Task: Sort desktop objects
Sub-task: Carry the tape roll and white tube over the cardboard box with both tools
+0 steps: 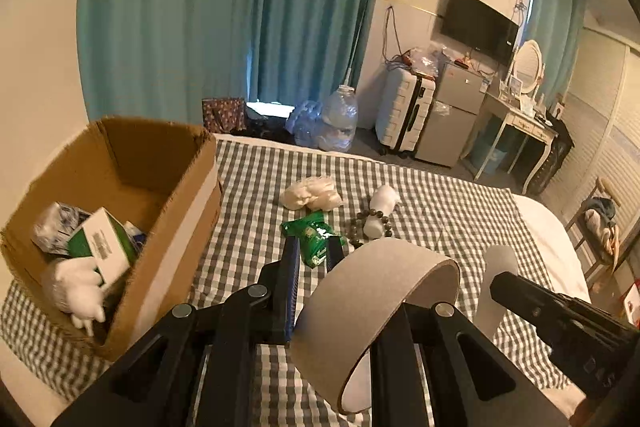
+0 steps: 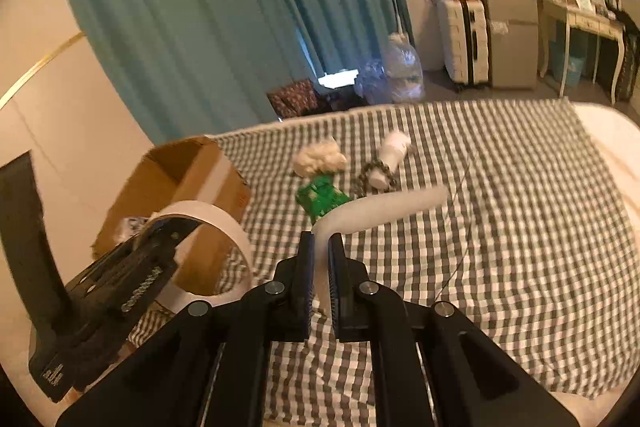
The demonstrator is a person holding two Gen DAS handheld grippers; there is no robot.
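My left claw pinches the wall of a wide tape roll, and my right claw is clamped on its loose white strip, both above the checked bed. Beyond them lie a green packet, beads and the cardboard box to the left.

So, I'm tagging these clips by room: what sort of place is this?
Most likely a bedroom: the sorting happens on a checked bedspread, with a dressing table and suitcase behind.

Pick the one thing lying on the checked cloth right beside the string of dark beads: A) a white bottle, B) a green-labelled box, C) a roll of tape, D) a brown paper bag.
A: the white bottle lies against the bead bracelet on the checked cloth.
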